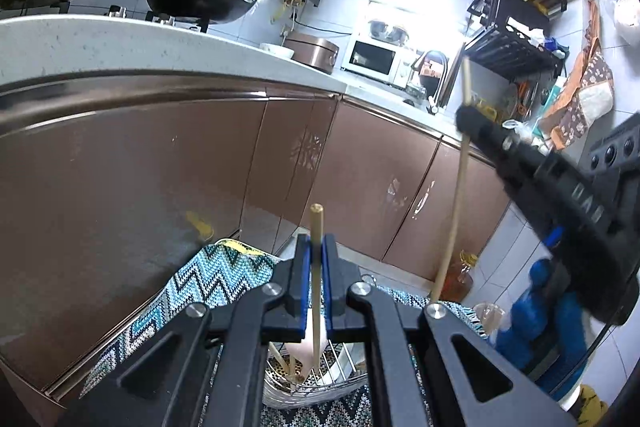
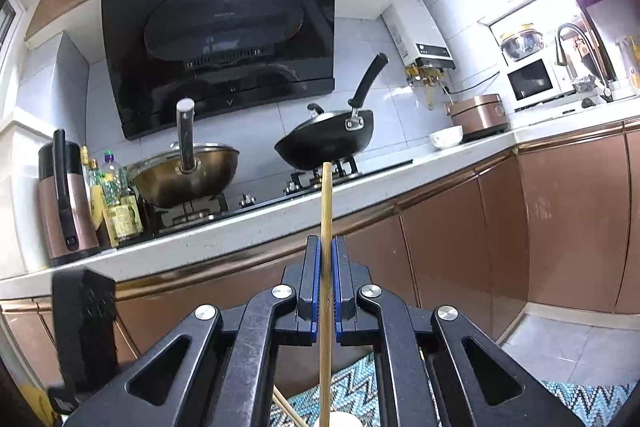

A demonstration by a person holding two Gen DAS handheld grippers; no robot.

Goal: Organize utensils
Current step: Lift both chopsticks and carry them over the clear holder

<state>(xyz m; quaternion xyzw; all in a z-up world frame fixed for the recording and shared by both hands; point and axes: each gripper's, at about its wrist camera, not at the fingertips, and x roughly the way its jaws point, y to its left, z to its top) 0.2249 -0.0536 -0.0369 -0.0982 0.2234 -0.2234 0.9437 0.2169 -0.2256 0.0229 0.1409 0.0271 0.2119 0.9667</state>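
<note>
Two chopsticks are seen from the left wrist: one chopstick (image 1: 317,267) is clamped upright in the closed left gripper (image 1: 316,267) above the wire basket (image 1: 320,383); a second chopstick (image 1: 456,195) is pinched by the right gripper (image 1: 466,117). From the right wrist, the right gripper (image 2: 327,267) is closed on this second chopstick (image 2: 326,247), before the stove (image 2: 320,175).

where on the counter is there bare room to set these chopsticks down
Bare white countertop runs along the front edge, between the gas hob and the small white bowl. Crowded: the left end, with the pink kettle and oil bottles, and the hob under the brass pot and black wok.
</note>
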